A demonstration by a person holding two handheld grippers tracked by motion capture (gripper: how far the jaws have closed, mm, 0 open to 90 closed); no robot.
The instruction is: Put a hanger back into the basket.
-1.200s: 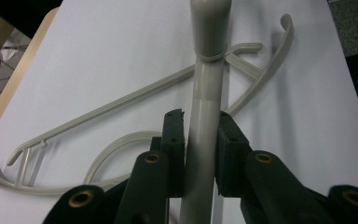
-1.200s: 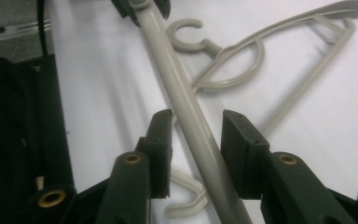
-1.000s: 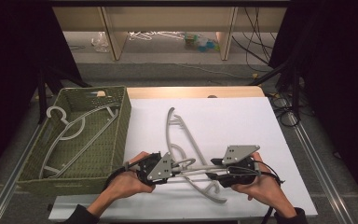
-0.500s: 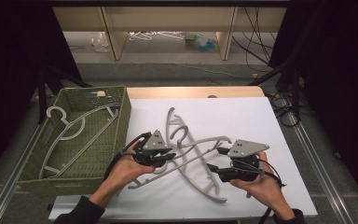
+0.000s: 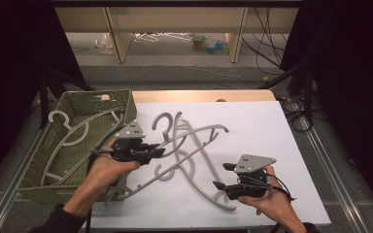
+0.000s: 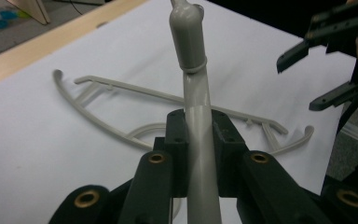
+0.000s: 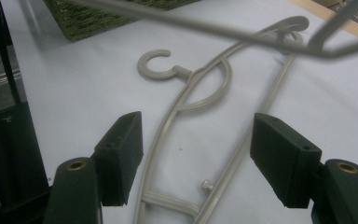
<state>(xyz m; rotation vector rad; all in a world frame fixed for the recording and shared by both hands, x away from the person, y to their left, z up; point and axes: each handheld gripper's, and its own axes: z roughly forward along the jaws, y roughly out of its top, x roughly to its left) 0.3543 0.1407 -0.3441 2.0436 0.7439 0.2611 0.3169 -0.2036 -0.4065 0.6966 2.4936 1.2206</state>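
Observation:
My left gripper is shut on the arm of a grey plastic hanger and holds it tilted above the white table, beside the green basket. A second grey hanger lies flat on the table. My right gripper hovers low over this one. Its jaws have just been opening and stand wide apart, touching nothing. The lifted hanger crosses blurred above it. The right gripper also shows in the left gripper view.
The woven basket at the left holds another pale hanger. A bare wooden strip borders the white table top at the back. Cables run along the right side. Open shelving stands beyond the table.
My left gripper has risen and moved left toward the basket, carrying its hanger off the table. The right gripper's jaws have spread wider and it has stayed near the front right.

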